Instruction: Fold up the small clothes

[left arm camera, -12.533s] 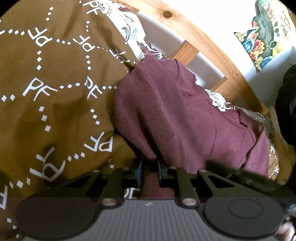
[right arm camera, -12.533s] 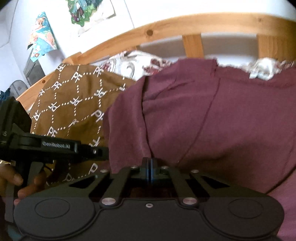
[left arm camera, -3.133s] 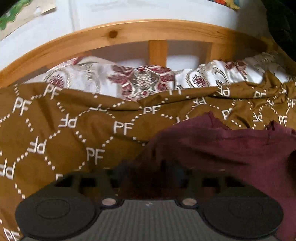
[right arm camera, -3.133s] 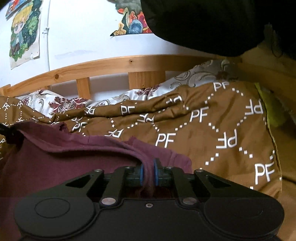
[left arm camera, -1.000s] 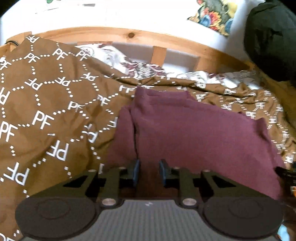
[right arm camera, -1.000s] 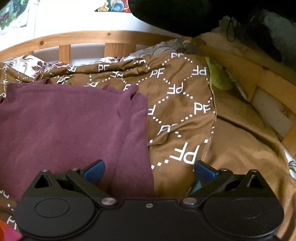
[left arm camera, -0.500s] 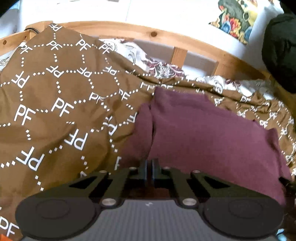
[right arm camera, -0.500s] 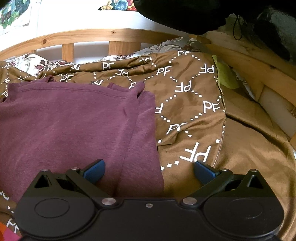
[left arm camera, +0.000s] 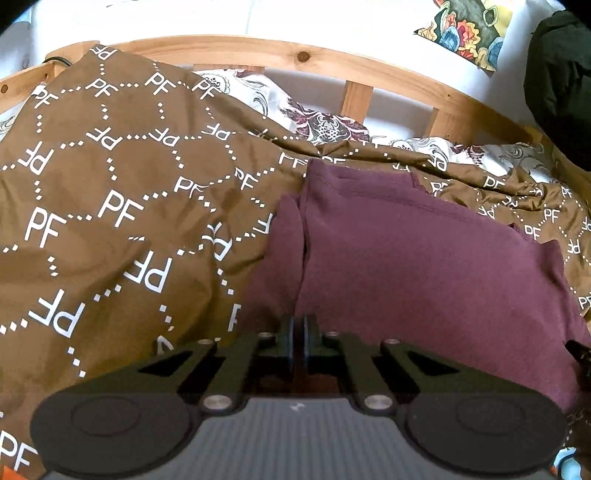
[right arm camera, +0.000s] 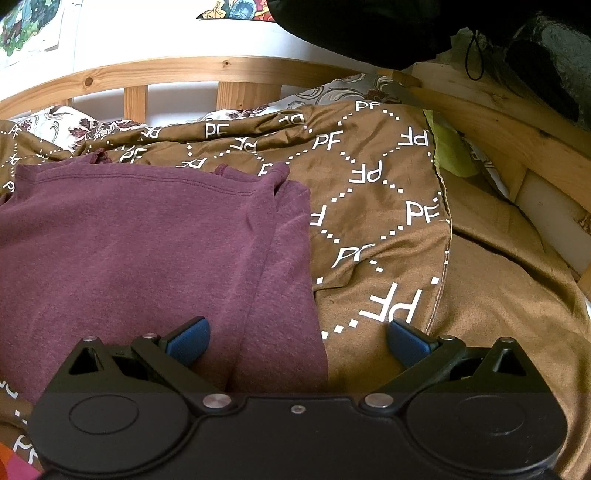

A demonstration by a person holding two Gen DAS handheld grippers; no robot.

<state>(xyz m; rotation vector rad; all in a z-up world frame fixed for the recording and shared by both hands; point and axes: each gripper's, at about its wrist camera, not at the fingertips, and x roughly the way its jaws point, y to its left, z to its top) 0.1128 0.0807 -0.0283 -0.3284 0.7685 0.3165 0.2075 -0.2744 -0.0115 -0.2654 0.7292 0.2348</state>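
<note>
1. Maroon garment (left arm camera: 424, 266), partly folded, lies flat on the brown bedspread (left arm camera: 110, 206).
2. Left gripper (left arm camera: 297, 332): jaws pinched on its near-left edge, apparently for another fold.
3. Right gripper (right arm camera: 295, 336): jaws wide, straddling the near-right edge, gripping nothing.

A slatted wooden bed frame (left arm camera: 354, 62) stands against a white wall (left arm camera: 258, 18) hung with colourful posters (left arm camera: 469, 29), possibly cartoon prints; daylight brightens the wall.

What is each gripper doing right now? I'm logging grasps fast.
Left gripper: fingers closed on the near edge of the maroon knit garment.
Right gripper: fingers wide open, holding nothing.
</note>
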